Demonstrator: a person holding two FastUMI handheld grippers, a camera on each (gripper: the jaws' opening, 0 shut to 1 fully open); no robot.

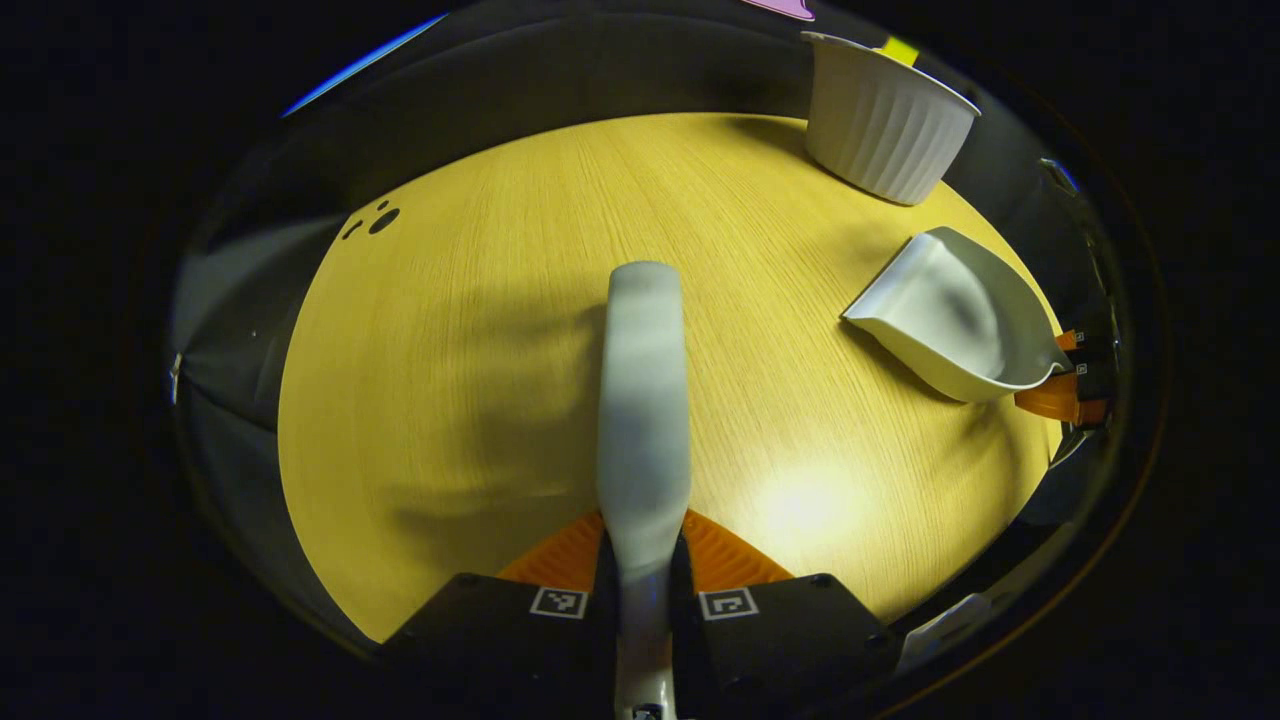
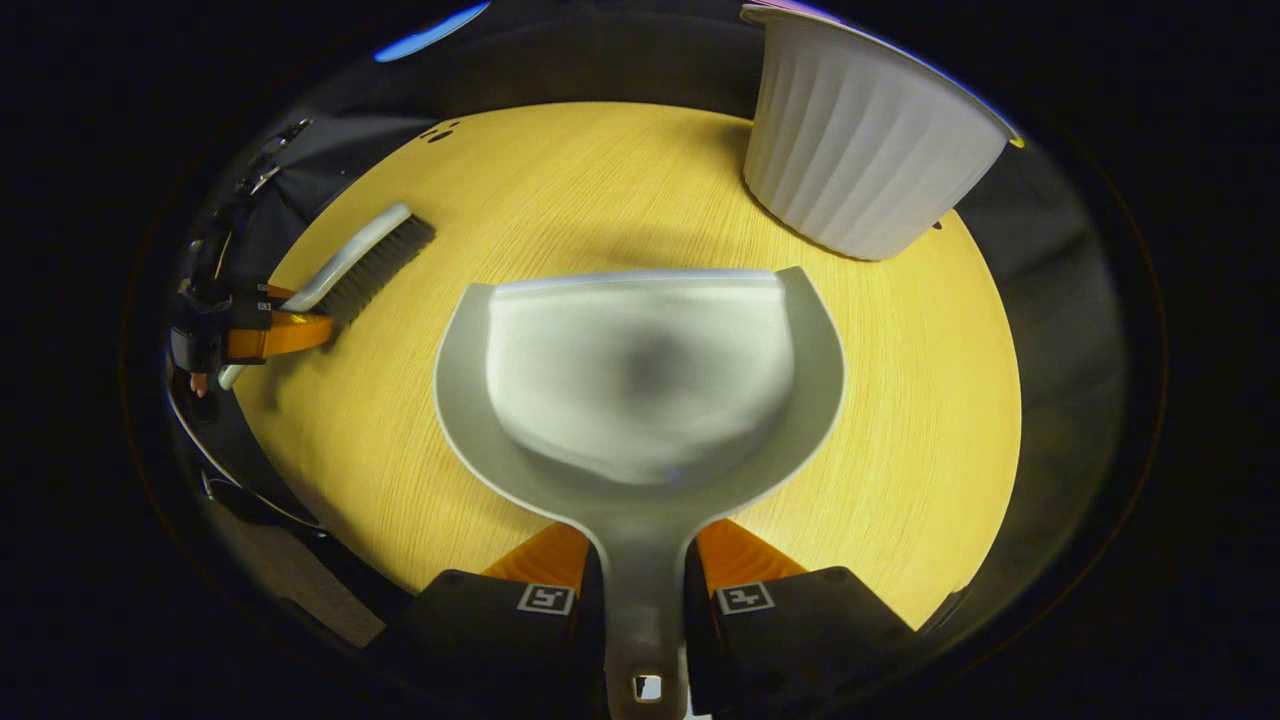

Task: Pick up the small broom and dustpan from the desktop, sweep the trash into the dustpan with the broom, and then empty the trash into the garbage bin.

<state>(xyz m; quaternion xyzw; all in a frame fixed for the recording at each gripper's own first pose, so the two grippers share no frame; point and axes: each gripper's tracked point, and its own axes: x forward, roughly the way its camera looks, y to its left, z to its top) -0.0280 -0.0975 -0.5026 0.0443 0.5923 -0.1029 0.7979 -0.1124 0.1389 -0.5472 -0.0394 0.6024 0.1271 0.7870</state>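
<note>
left gripper (image 1: 642, 560) clamps broom (image 1: 643, 400); right gripper (image 2: 642, 570) clamps dustpan (image 2: 640, 370); bin (image 2: 860, 140) unlabelled, apparently.

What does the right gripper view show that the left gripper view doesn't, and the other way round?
Right gripper view: the broom from the side, dark bristles showing, and the dustpan head-on, its handle clamped in the right tongs.
Left gripper view: the broom's pale back running forward from the left tongs that clamp it.
Both: the wooden table, the white ribbed bin, the dark specks near the table's far edge, and the other hand's tool.
</note>
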